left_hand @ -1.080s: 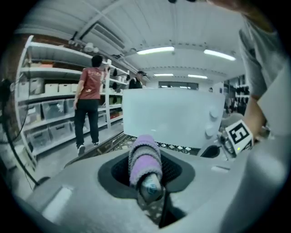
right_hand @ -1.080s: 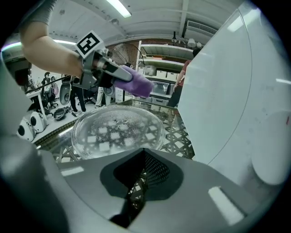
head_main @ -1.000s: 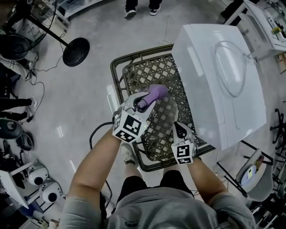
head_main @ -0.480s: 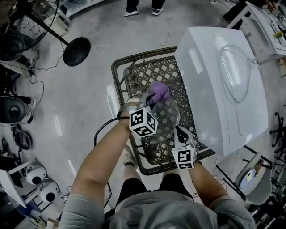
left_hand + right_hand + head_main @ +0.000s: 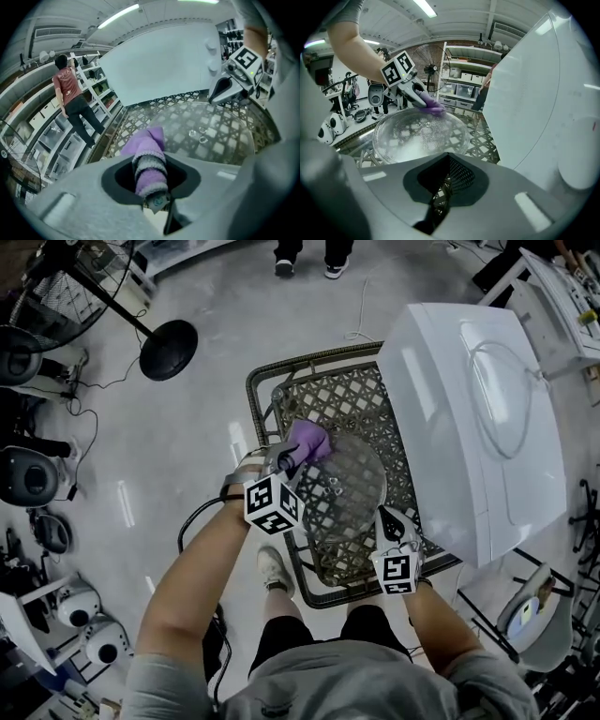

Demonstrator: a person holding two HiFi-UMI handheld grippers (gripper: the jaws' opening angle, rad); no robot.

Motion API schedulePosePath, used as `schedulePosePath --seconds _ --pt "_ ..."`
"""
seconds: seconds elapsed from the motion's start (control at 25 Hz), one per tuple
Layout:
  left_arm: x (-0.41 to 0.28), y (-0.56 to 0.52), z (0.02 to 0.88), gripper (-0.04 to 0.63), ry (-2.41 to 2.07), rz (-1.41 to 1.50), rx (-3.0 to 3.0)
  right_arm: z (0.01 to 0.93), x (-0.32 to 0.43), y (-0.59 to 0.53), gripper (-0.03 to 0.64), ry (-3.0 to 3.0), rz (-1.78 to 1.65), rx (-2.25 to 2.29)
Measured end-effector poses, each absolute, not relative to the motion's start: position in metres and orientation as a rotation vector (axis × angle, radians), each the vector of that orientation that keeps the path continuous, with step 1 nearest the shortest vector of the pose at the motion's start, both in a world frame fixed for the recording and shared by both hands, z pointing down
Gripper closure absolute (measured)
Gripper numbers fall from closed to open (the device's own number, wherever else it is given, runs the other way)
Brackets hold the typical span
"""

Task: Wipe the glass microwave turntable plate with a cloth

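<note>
Left claw (image 5: 153,194) clamps cloth (image 5: 149,157), striped in its own view, on plate (image 5: 220,136).

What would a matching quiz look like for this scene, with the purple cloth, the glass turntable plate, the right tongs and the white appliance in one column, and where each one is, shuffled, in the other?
Things:
1. purple cloth
2. glass turntable plate
3. right tongs
4. white appliance

Places:
A. lying on the woven lattice table
B. at the table's right edge in the head view
C. clamped in the left tongs
D. at the plate's near rim

Pairs: 1-C, 2-A, 3-D, 4-B.
</note>
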State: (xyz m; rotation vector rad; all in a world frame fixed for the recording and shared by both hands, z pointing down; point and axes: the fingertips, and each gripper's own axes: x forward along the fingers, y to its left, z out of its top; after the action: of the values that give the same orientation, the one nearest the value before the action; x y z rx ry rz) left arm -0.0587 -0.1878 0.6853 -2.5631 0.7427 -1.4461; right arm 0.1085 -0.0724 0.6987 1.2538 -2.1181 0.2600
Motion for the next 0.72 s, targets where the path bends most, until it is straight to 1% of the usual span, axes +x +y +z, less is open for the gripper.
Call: schedulePosePath --seconds 0.28,0.4,0.52,0.64,0.72 --pt "-0.083 -0.177 0.683 0.494 0.775 -1.466 -2.588 0.699 0.108 -0.073 0.612 -2.114 0.257 1.257" --pt "-0.080 -0.176 0.669 0.494 0.823 -1.411 -2.693 0.700 0.107 -0.072 0.612 -2.113 0.259 1.259" --pt "-0.056 -0.174 0.641 0.495 0.932 -1.200 -3.070 0.700 0.106 -0.072 0.612 -2.115 0.260 1.258" --pt "-0.014 -0.171 0.618 0.495 0.986 -0.850 -3.553 0.700 0.107 -0.073 0.612 -2.117 0.263 1.257" --pt "0.017 -0.171 0.611 0.495 0.957 -0.648 -3.764 0.700 0.107 -0.073 0.612 -2.120 0.266 1.257"
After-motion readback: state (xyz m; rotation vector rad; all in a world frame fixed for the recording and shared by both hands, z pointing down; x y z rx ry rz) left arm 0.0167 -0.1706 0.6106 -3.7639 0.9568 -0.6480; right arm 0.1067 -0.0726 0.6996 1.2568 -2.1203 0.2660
